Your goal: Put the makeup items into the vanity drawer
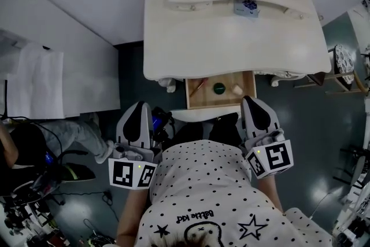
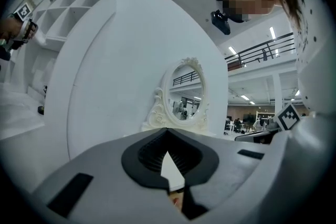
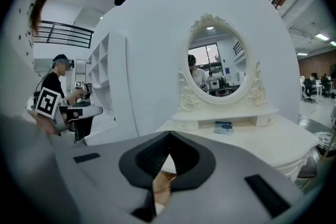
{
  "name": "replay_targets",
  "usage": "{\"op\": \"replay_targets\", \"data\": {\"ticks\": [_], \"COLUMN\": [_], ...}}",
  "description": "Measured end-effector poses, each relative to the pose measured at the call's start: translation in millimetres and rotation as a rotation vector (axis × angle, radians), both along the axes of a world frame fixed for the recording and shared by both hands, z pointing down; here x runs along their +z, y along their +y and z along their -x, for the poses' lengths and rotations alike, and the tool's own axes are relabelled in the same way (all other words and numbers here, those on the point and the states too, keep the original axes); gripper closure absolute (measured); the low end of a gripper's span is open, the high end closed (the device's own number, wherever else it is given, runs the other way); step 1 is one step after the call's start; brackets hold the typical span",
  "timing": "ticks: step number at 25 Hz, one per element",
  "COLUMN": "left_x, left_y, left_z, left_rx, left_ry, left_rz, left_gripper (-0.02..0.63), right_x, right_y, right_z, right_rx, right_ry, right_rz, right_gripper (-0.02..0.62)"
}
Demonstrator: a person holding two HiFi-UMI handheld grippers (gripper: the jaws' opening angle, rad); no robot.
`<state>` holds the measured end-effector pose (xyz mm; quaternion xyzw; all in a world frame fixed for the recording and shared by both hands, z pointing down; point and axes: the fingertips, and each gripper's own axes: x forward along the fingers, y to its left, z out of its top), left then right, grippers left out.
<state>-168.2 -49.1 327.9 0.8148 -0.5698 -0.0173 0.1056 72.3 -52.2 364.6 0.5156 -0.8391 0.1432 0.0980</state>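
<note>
Pressing together, empty: left gripper (image 1: 141, 106), right gripper (image 1: 252, 101); drawer (image 1: 203, 101) rear hidden under vanity top (image 1: 231, 37); contents (image 1: 218, 88) indistinct.

My head cam looks steeply down over the vanity (image 1: 231, 37); both gripper cams sit near it, facing forward, sharing its mirror (image 2: 185, 94).

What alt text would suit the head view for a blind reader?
An open wooden vanity drawer holding small makeup items juts from a cream vanity table; below it, a person holds the left gripper and right gripper, both shut and empty.
</note>
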Motion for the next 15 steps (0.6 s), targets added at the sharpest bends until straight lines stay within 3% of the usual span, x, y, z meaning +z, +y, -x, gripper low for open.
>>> {"op": "replay_targets", "data": {"ticks": [15], "left_x": [10], "left_y": [11], "left_z": [29], "left_rx": [-0.104], "left_ry": [0.042], "left_rz": [0.024], "left_gripper": [0.611], "right_x": [16], "right_y": [0], "right_z": [22], "right_rx": [-0.042], "right_ry": [0.028], "right_rz": [0.037], "right_gripper": [0.587]}}
